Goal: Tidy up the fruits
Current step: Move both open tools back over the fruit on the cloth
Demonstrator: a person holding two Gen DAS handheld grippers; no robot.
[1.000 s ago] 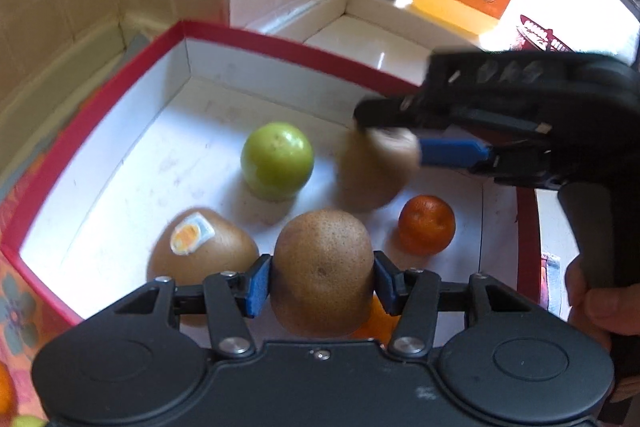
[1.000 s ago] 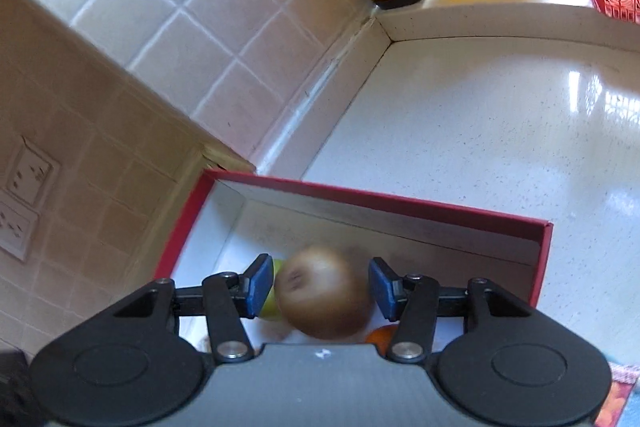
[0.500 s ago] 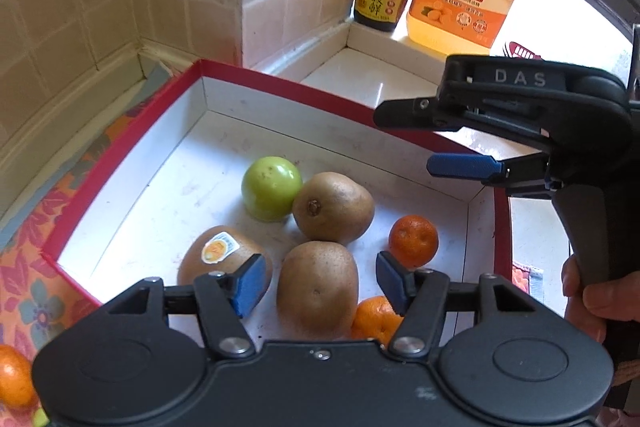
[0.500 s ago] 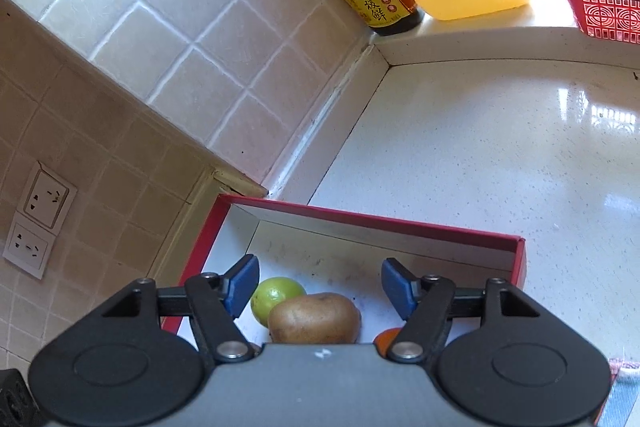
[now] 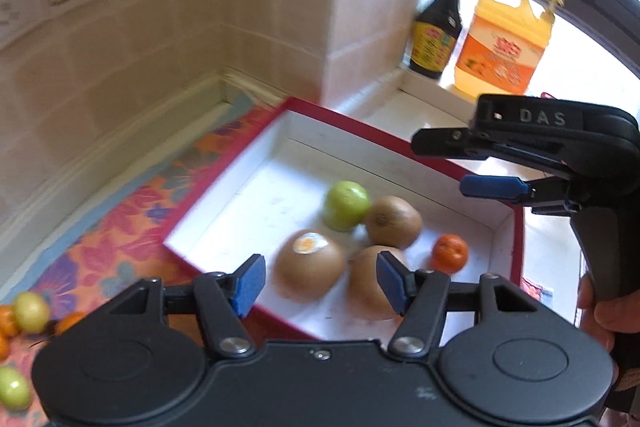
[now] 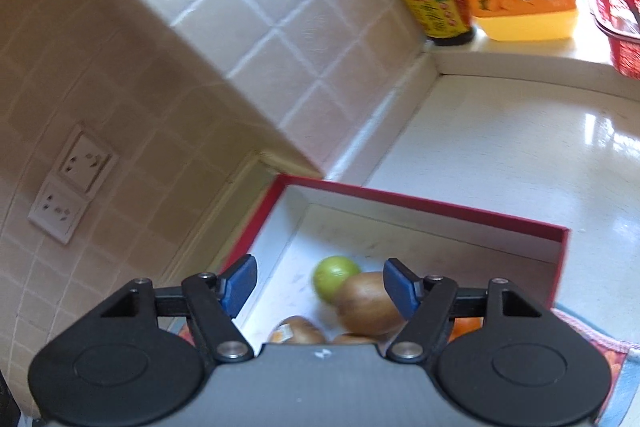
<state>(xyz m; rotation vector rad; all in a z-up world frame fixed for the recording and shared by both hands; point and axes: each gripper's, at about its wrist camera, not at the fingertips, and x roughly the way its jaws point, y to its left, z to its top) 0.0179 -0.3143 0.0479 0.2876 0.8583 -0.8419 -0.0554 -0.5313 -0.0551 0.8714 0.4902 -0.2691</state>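
- Box (image 5: 236, 167): shallow, rectangular cardboard, red outside and along the rim, matte white inside with faint scuffs. It sits on the counter (image 6: 500, 155) in the tiled corner, one end over a floral cloth (image 5: 120, 223).
- Fruit inside the box, clustered toward its near right part: three kiwis, one lime, one tangerine.
- Kiwis: brown, dull, egg-shaped. One carries a round sticker (image 5: 308, 263); a second (image 5: 394, 221) lies behind it, touching the lime; the third (image 5: 368, 287) lies nearest the left tongs.
- Lime (image 5: 346, 205): round, smooth, pale green with a slight sheen.
- Tangerine (image 5: 450, 253): small, orange, dimpled skin, apart from the kiwis, near the right wall.
- Left tongs (image 5: 322, 283): black plastic arms, blue pads. Jaws have just been opening; they stand released, above the box, gripping nothing.
- Right tongs (image 6: 320, 287): same build. Jaws have just been opening; released, nothing between the pads. A hand (image 5: 600, 311) grips the handle.
- Loose fruit (image 5: 28, 311) on the cloth outside the box, far left: small green and orange pieces, blurred.
- Ledge behind: dark glass bottle (image 5: 436, 31) with a yellow label, beside a yellow plastic jug (image 5: 504, 43) with a handle. A red mesh basket (image 6: 620, 23) stands further right.
- Wall: glossy beige square tiles, two white sockets (image 6: 72, 183).
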